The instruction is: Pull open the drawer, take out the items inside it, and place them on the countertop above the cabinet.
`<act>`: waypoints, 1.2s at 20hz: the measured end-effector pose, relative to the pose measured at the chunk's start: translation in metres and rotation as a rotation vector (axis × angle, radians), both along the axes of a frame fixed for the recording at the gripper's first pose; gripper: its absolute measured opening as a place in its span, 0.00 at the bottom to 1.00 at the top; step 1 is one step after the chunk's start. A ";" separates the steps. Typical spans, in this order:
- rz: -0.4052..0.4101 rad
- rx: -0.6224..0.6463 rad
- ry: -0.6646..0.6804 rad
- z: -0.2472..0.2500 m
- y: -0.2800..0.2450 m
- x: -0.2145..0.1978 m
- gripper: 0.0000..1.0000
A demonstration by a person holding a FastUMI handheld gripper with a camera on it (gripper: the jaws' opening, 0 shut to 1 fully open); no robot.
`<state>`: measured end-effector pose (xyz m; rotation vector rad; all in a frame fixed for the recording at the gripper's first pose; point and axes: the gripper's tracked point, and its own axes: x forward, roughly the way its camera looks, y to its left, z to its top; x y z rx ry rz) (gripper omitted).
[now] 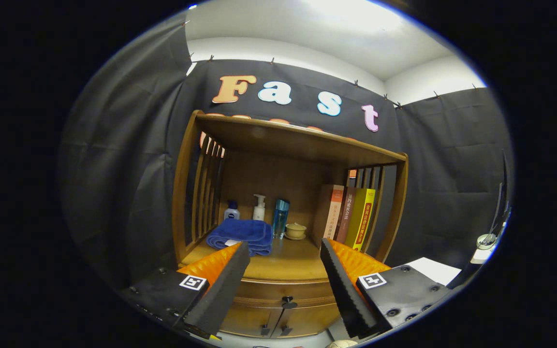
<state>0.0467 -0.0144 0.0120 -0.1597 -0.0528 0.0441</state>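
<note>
Gripper view: hand-held gripper (285,249) spread wide, empty; drawer (283,291) closed; three bottles (258,208), three books (351,215).

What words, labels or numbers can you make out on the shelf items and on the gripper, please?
Books: print on the spines, too small and blurred to read.
Pump bottle and blue bottle: any label is too small to read.
Square markers on the gripper: patterns, no words.
None is legible. The gripper's fingers stand open, with the drawer knob ahead between them.
</note>
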 end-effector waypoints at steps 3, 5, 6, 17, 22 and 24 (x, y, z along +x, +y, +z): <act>-0.003 0.014 0.042 -0.043 -0.007 0.018 0.99; -0.012 0.017 0.075 -0.077 -0.013 0.031 0.98; -0.015 0.010 0.101 -0.097 -0.016 0.036 0.98; -0.073 0.133 0.408 -0.274 -0.049 0.050 0.97; -0.085 0.122 0.494 -0.314 -0.051 0.053 0.93; -0.084 0.134 0.514 -0.320 -0.048 0.052 0.91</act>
